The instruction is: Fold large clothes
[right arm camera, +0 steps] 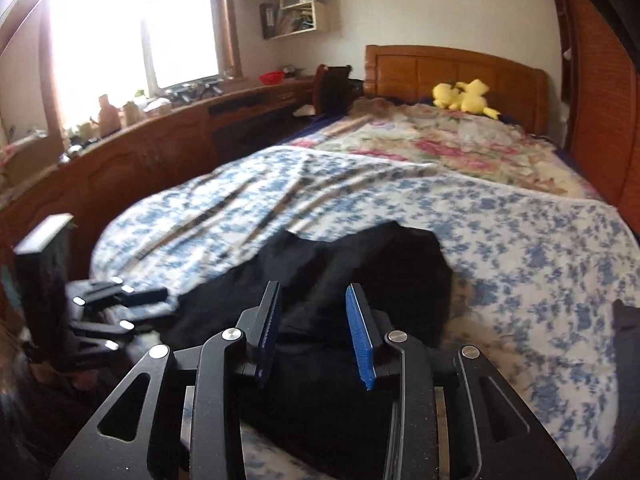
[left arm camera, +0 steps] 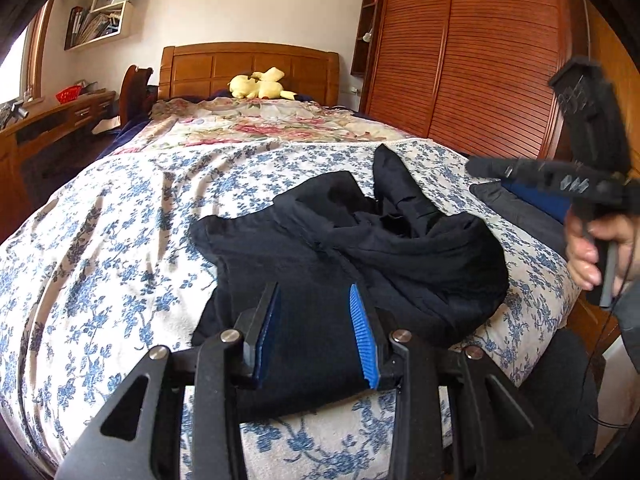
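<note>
Currently left gripper [left arm camera: 314, 300] jaws part-open, dark fabric between them, no clamp visible. Black garment [left arm camera: 360, 240] lies crumpled on the bed [left arm camera: 120, 208] near its foot edge. Right gripper [right arm camera: 314, 300] jaws part-open over the cloth, gripping nothing.

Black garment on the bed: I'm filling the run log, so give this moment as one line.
stage: unfolded | crumpled black garment on blue floral bedsheet | left gripper open, over garment | right gripper open, empty
</note>
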A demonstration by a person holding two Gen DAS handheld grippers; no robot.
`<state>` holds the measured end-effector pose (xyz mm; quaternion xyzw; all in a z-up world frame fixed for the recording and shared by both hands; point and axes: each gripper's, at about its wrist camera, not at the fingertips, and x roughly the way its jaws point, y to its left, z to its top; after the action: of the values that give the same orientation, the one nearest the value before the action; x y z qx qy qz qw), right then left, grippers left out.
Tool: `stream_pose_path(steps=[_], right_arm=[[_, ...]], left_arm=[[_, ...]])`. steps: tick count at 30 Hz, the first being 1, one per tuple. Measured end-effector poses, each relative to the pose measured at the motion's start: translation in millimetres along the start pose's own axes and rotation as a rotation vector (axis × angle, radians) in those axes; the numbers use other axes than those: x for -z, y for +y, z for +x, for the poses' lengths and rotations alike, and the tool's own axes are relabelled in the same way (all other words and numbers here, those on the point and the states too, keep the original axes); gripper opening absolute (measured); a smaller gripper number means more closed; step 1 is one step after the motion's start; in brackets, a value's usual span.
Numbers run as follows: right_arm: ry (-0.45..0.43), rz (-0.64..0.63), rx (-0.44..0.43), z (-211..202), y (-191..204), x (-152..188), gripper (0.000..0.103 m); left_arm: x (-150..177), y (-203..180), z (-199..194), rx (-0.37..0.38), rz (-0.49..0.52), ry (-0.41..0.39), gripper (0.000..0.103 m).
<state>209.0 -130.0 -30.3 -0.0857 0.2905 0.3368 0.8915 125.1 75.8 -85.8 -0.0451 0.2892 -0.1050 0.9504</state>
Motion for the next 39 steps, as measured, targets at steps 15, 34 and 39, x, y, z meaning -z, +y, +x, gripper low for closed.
stream_pose_path(steps=[15, 34, 39], right_arm=[[0.088, 0.009, -0.068, 61.6, -48.4, 64.9, 0.033], [0.130, 0.059, -0.102, 52.7, -61.0, 82.5, 0.043], [0.134, 0.047, -0.098, 48.3, -60.6, 84.9, 0.044]], left_arm=[[-19.1, -52.1, -10.5, -0.035, 0.026, -0.037, 0.034], [-22.6, -93.6, 26.3, -0.030, -0.001, 0.093, 0.034], [-15.8, -96.2, 39.5, -0.071, 0.028, 0.129, 0.034]])
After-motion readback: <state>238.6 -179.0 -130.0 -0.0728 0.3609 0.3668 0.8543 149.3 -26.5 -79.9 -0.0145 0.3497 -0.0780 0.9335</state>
